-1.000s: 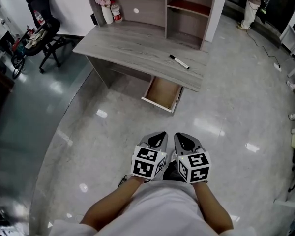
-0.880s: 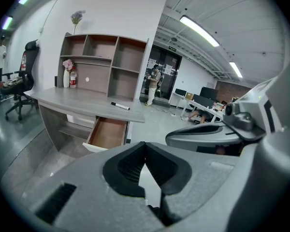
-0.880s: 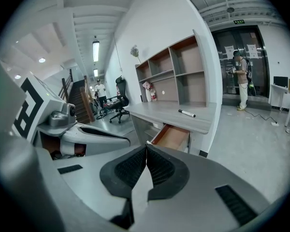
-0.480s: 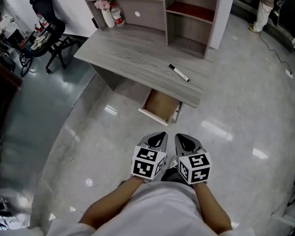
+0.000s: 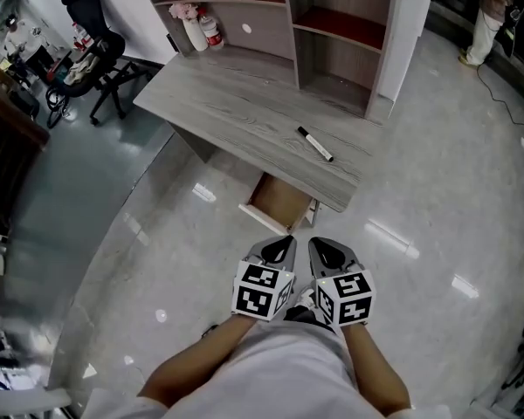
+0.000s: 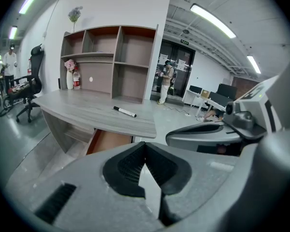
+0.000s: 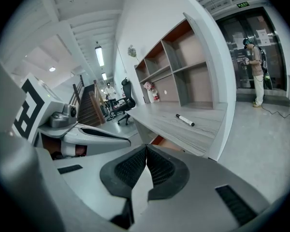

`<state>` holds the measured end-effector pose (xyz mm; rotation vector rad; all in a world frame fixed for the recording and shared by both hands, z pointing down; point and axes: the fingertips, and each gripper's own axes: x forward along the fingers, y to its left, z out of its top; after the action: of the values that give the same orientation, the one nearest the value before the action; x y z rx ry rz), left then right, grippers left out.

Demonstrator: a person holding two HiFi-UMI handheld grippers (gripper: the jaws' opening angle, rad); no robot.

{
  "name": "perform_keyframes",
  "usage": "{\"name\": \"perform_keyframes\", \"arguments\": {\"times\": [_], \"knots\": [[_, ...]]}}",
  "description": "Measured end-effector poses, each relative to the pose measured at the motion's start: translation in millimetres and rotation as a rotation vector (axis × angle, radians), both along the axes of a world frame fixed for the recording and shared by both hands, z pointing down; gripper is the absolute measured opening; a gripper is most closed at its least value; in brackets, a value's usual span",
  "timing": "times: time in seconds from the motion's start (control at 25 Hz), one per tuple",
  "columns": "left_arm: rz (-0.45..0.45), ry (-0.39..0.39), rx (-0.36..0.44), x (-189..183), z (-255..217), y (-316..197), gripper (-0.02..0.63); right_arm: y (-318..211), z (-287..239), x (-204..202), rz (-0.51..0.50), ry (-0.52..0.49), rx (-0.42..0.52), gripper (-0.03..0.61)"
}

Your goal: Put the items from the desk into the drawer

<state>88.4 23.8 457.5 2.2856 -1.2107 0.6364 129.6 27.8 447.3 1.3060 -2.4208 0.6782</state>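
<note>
Well short of the worktop [image 5: 227, 103], the left tongs [image 5: 282, 244] and the right tongs [image 5: 325, 247] are held side by side above the glossy floor [image 5: 157, 251]. Both pairs are closed tip to tip, and nothing is caught between them. A black-and-white marker [image 5: 315, 144] is seen lying on the worktop near its front edge. Below that edge the drawer [image 5: 278, 204] is pulled open, with its wooden bottom showing.

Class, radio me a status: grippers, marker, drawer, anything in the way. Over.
Left gripper, right gripper: shut, empty, short of the desk. Marker on it, untouched. Drawer open below. Nothing in the way.
</note>
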Motion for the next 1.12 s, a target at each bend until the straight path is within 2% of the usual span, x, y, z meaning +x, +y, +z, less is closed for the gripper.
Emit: {"name": "perform_keyframes", "arguments": {"times": [0.24,0.44,0.88,1.12], "knots": [[-0.066,-0.009,0.007,-4.7,0.2,-11.3,0.002,-21.2,0.1,4.7,-0.026,-0.015,0.018,0.002],[-0.083,-0.008,0.017,-4.7,1.3,-19.9,0.002,-34.1,-1.0,2.7,-0.037,-0.010,0.036,0.002],[-0.094,0.040,0.026,-6.2,1.1,-66.1,0.002,-86.7,5.6,10.9,-0.019,0.081,0.053,0.002],[-0.052,0.067,0.021,2.8,7.9,-110.6,0.002,-123.9,15.8,12.6,-0.004,0.133,0.042,0.002]]}}
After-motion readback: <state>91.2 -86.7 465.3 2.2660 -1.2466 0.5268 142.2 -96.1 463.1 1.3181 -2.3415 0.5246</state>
